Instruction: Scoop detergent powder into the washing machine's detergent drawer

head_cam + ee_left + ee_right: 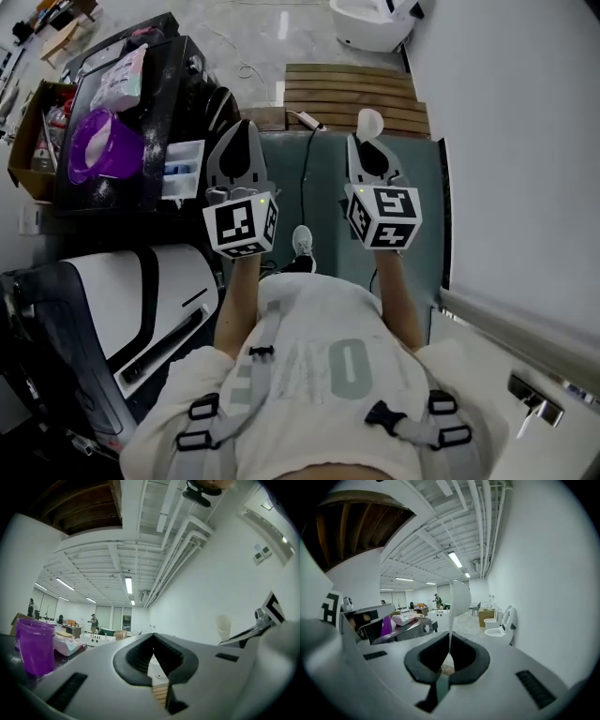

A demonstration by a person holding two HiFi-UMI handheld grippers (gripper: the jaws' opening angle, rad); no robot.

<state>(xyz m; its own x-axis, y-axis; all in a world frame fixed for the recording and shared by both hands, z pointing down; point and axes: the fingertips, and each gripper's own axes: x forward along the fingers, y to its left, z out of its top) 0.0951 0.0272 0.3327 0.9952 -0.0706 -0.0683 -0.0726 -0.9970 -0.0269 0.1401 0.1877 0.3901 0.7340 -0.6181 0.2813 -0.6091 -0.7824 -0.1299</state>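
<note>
In the head view my right gripper point(368, 142) is shut on the handle of a white scoop point(369, 121), whose bowl points up and away. In the right gripper view the scoop point(458, 600) rises straight out of the closed jaws point(449, 644). My left gripper point(243, 128) is shut with nothing in it, as the left gripper view point(153, 643) also shows. At the left the washing machine's black top point(159, 94) carries a purple cup point(98, 145) and a detergent bag point(121, 79). Its detergent drawer point(183, 169) stands pulled out, just left of my left gripper.
A wooden slatted platform point(349, 94) and a white toilet point(370, 21) lie ahead. A cable point(304, 173) runs over the green floor between the grippers. A white wall point(525, 141) closes the right side. A cardboard box point(26, 141) stands left of the machine.
</note>
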